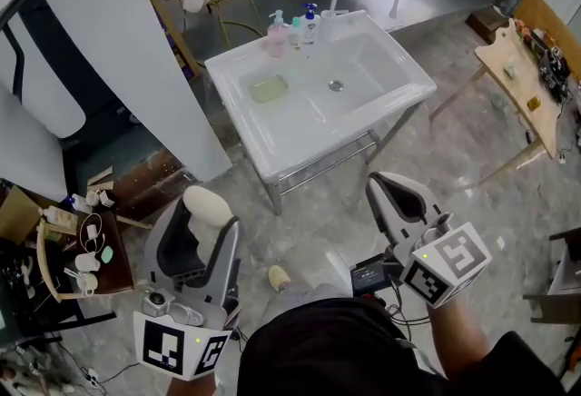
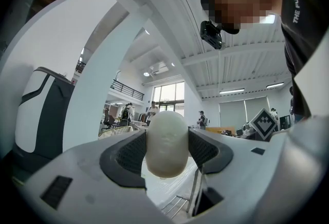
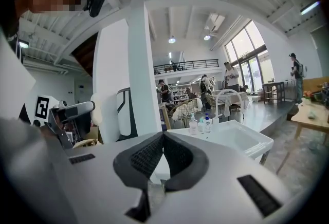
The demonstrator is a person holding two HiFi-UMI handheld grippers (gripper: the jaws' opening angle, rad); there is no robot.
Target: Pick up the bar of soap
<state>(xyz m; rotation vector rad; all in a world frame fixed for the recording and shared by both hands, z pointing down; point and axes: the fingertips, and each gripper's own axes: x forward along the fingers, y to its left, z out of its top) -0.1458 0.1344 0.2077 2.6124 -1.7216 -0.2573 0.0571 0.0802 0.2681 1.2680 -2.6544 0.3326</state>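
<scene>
Left gripper [image 2: 167, 135] clamps the bar of soap [image 2: 165, 145]; right gripper [image 3: 163, 138] closed.

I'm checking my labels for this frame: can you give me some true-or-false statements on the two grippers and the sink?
1. The left hand-held gripper grips a white oval bar of soap. True.
2. The right hand-held gripper holds a bottle. False: its jaws are together with nothing between them.
3. Bottles stand on the back rim of the sink. True.
4. The bar of soap lies in the sink basin. False: it is in the left hand-held gripper, away from the sink.
</scene>
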